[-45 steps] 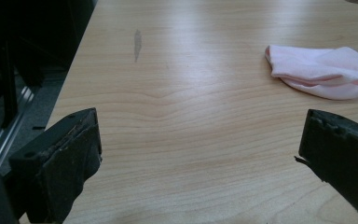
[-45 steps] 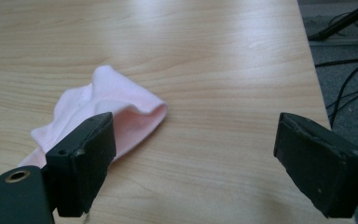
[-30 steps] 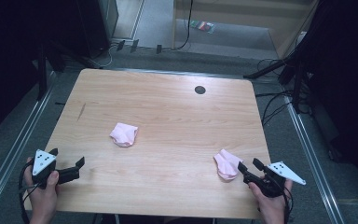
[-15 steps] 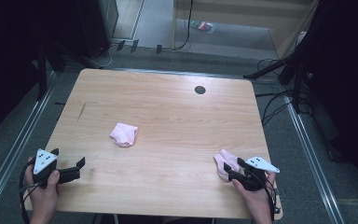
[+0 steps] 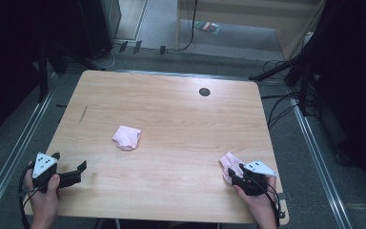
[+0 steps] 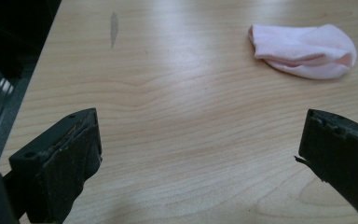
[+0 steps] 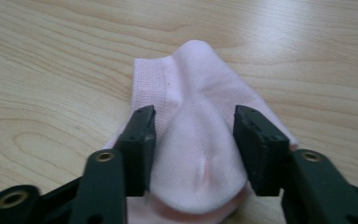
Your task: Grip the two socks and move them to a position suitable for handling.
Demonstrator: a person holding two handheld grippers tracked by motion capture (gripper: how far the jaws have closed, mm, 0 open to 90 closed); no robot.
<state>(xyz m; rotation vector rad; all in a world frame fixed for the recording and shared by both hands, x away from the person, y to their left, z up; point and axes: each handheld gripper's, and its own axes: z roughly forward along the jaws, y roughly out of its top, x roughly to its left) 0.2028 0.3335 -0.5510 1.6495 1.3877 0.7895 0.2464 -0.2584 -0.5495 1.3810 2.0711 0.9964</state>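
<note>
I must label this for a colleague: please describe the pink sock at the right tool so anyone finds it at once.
Start at the wooden table and go to its near right corner. There the pink sock lies bunched up between the jaws of the right tool. The other sock lies alone near the middle.

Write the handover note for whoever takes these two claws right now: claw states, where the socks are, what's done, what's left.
Right claw: jaws down on either side of the small pink fabric sock at the table's near right edge, a raised fold between them; whether it is gripped yet is unclear.
Left claw: wide open, holding nothing, low over the light wooden table at its near left corner.
Second pink sock: bunched left of the table's centre, untouched.
Done: right claw positioned on its sock.
Left: probably close and lift, then deal with the second sock.
</note>
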